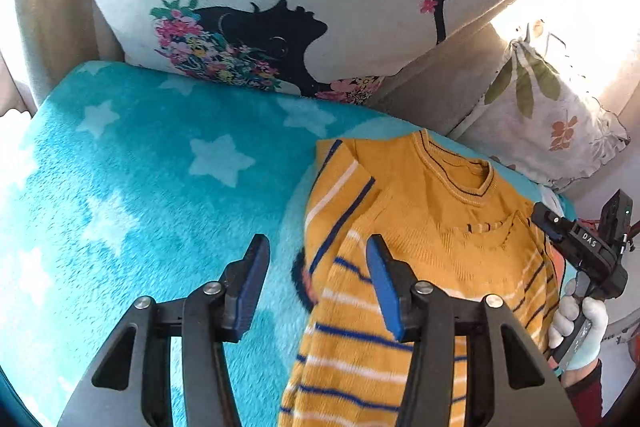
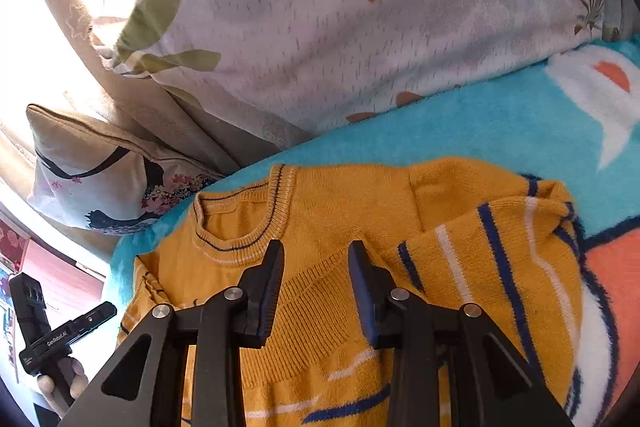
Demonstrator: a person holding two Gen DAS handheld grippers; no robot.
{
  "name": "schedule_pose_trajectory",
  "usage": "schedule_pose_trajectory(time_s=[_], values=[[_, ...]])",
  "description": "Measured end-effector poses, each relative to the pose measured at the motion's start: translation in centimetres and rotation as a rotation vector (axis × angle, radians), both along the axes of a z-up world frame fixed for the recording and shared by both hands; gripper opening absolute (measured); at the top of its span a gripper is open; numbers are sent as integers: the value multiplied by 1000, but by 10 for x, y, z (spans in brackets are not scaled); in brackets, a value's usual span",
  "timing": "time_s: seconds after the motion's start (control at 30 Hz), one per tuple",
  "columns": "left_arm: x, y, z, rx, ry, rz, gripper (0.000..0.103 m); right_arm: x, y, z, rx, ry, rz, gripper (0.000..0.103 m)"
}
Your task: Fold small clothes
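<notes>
A small mustard-yellow knit sweater (image 1: 424,251) with blue and white stripes lies on a turquoise star blanket (image 1: 160,167), both sleeves folded in over its body. My left gripper (image 1: 318,247) is open and empty, hovering over the sweater's left edge and the blanket. My right gripper (image 2: 316,255) is open and empty, just above the sweater (image 2: 360,211) below the collar, over the folded sleeve cuff. The right gripper also shows at the right edge of the left wrist view (image 1: 540,217), held by a gloved hand.
A white cushion with a black silhouette print (image 1: 280,7) leans behind the blanket. A leaf-print pillow (image 2: 340,19) lies at the sweater's right side. A beige sofa back (image 1: 440,79) and bright window light stand behind.
</notes>
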State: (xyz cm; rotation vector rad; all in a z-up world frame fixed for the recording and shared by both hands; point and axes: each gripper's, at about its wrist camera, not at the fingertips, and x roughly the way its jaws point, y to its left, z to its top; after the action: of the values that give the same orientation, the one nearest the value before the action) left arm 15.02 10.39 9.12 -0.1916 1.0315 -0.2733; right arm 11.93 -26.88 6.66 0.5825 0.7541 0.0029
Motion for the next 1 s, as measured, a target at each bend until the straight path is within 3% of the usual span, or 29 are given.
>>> schedule_pose_trajectory(time_s=[0.2,0.43,0.5,0.53,0.57,0.63,0.67,0.7,0.73,0.87,1.0], values=[[-45,19,-12,1,35,-68,57,-72,8,40,-33,-68,97,47],[-67,5,-50,47,72,-135,57,-152,13,16,-227,28,13,49],[-68,6,-53,66,75,-114,38,-167,5,8,-220,45,13,50],[-67,6,-52,80,78,-100,17,-172,4,3,-210,52,18,51],[-66,9,-50,46,98,-101,9,-175,2,-2,-204,58,23,51],[-63,12,-46,56,109,-64,4,-173,4,-13,-175,80,54,49],[-63,13,-42,114,93,-32,0,-170,9,-20,-146,85,78,39],[-61,14,-39,181,71,0,0,-170,8,-21,-125,78,88,22],[-61,16,-37,212,60,14,0,-172,5,-18,-129,70,72,15],[-65,32,-35,174,74,39,0,-176,-9,-17,-194,107,-21,14],[-73,40,-31,145,64,77,0,-179,-13,-19,-227,120,-39,18]])
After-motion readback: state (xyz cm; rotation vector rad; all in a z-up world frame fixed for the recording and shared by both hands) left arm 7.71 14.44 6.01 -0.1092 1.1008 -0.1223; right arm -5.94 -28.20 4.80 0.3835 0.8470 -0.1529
